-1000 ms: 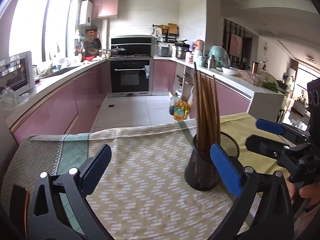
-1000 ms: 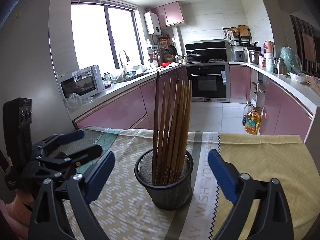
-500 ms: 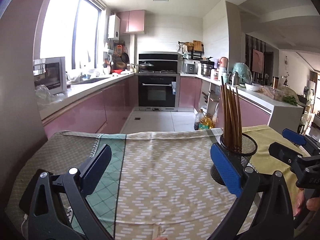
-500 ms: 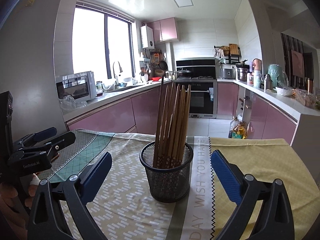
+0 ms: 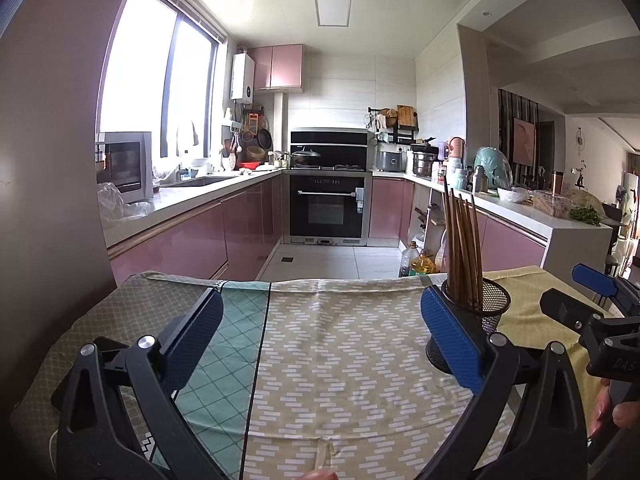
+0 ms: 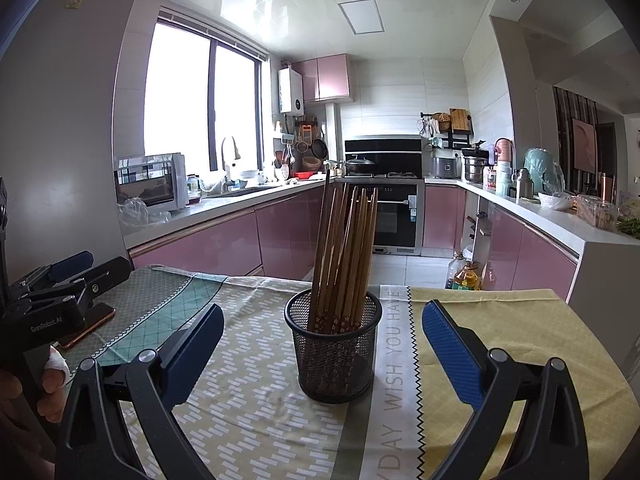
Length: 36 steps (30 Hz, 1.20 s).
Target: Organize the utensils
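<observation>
My right gripper has its fingers wide and empty. The mesh cup stands on the counter just past them, with the chopsticks standing inside (they lean a bit). My left gripper is wide too — nothing in it. I think the sorting is about done — next I would only check for strays.

Both grippers are held level, jaws spread wide and empty: left gripper left of the mesh cup, right gripper facing it.
</observation>
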{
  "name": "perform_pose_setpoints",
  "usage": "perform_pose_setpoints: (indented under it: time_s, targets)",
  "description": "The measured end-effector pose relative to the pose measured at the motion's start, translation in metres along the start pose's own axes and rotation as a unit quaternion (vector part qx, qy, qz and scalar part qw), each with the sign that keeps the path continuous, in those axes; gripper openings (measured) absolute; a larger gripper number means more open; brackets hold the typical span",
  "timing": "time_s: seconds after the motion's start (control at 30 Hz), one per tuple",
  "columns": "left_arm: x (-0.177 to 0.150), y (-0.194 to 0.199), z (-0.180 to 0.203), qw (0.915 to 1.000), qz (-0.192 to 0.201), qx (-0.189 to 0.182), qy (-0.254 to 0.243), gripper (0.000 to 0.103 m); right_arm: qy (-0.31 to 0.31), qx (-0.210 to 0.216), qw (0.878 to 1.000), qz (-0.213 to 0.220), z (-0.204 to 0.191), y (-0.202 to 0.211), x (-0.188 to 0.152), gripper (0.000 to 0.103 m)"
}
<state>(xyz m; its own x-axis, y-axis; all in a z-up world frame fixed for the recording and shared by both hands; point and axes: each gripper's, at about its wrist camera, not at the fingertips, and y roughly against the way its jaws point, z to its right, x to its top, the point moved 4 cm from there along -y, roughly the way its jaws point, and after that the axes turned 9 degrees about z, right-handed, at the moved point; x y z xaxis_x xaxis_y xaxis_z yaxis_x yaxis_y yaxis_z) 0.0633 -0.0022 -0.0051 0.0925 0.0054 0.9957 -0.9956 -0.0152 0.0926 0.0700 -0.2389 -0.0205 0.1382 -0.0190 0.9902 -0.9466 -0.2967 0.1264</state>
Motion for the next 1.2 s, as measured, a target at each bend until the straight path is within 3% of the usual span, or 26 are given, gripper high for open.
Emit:
perform_pose_setpoints:
  time_s: [1.2]
  targets:
    - [0.007,0.021,0.003,0.9998,0.019,0.001,-0.005,0.097,-0.009,-0.004,1.000,0.009,0.001,0.009,0.002,0.096]
